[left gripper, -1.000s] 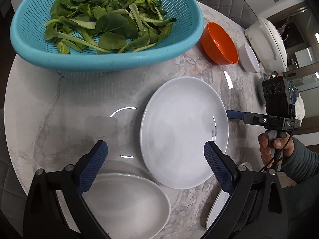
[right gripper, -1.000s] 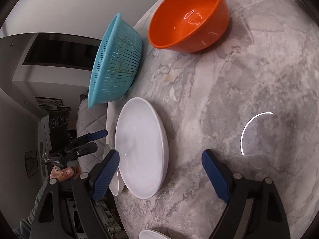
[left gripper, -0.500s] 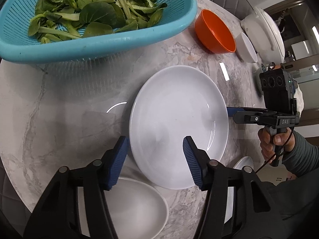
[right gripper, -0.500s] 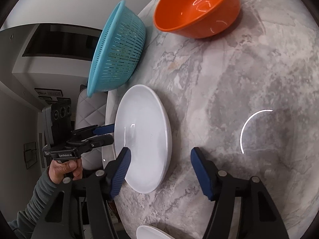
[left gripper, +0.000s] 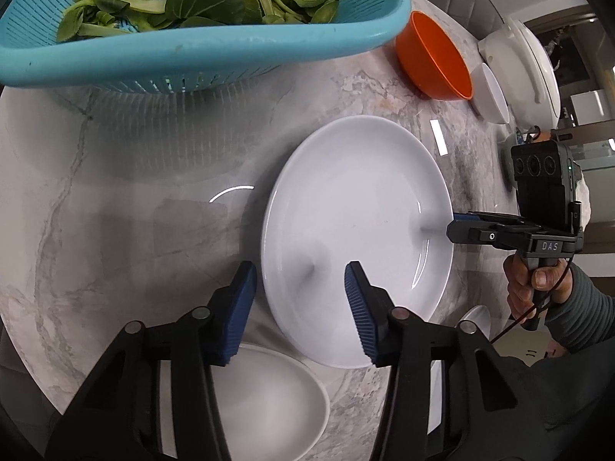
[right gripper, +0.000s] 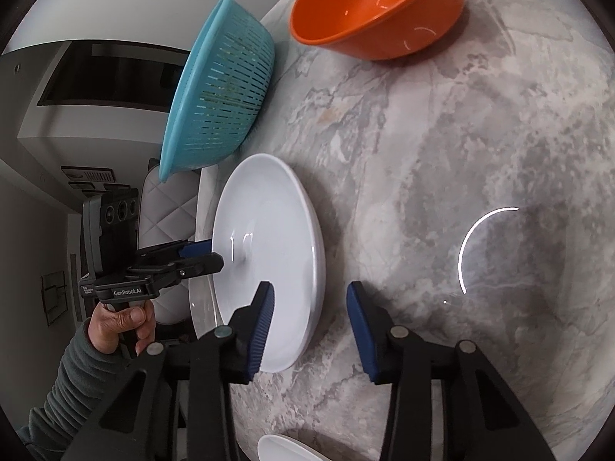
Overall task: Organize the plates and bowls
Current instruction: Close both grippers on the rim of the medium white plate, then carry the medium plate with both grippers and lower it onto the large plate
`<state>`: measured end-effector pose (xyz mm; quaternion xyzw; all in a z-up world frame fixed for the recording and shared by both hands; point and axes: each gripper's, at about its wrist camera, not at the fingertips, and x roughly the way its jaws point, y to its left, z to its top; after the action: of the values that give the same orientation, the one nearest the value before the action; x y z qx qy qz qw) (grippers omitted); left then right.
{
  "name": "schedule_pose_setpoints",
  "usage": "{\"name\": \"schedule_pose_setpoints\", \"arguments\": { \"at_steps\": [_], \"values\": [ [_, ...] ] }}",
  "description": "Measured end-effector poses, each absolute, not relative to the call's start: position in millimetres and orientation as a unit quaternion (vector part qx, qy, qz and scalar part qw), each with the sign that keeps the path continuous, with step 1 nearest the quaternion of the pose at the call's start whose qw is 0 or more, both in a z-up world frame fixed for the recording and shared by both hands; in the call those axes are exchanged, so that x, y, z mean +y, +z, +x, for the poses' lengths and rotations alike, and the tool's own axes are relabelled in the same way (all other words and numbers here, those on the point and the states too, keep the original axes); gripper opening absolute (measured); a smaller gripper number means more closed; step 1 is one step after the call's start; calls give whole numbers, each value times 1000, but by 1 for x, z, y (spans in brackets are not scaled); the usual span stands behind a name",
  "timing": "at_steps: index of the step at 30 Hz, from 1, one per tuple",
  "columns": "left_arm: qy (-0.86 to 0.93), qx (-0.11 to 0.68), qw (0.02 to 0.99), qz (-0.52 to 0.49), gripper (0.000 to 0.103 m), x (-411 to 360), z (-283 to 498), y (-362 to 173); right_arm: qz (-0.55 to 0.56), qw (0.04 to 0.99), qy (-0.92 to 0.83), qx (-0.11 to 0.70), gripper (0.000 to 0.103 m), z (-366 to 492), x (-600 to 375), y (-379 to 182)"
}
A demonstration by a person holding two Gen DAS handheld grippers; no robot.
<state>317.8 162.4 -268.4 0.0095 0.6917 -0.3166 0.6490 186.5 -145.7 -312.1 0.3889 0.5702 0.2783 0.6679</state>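
Both grippers had narrowed and closed in on the white plate since a second ago. Left gripper straddled its near rim, jaws part open, no grip. Right gripper likewise at the opposite rim. Plate lay flat on the marble table, beside the blue colander.

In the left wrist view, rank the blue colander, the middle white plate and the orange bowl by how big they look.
1. blue colander, though nearest the lens and cut off by the frame.
2. white plate.
3. orange bowl, farther away, so it looks smaller.
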Motion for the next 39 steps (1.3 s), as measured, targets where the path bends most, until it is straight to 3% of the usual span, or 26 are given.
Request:
{"name": "schedule_pose_setpoints", "arguments": {
  "at_steps": [2,4,10,39],
  "values": [
    [-311,694,650,12,27,163,318,-269,386,667,277,573,37,186,-145,-311],
    [-310,694,650,10,26,163,318,-270,382,667,274,577,25,187,-143,-311],
    [-302,701,645,21,22,159,315,-276,378,666,268,585,13,185,-139,-314],
    [-298,704,644,32,22,139,302,-269,369,675,257,585,11,185,-143,-309]
  ]
}}
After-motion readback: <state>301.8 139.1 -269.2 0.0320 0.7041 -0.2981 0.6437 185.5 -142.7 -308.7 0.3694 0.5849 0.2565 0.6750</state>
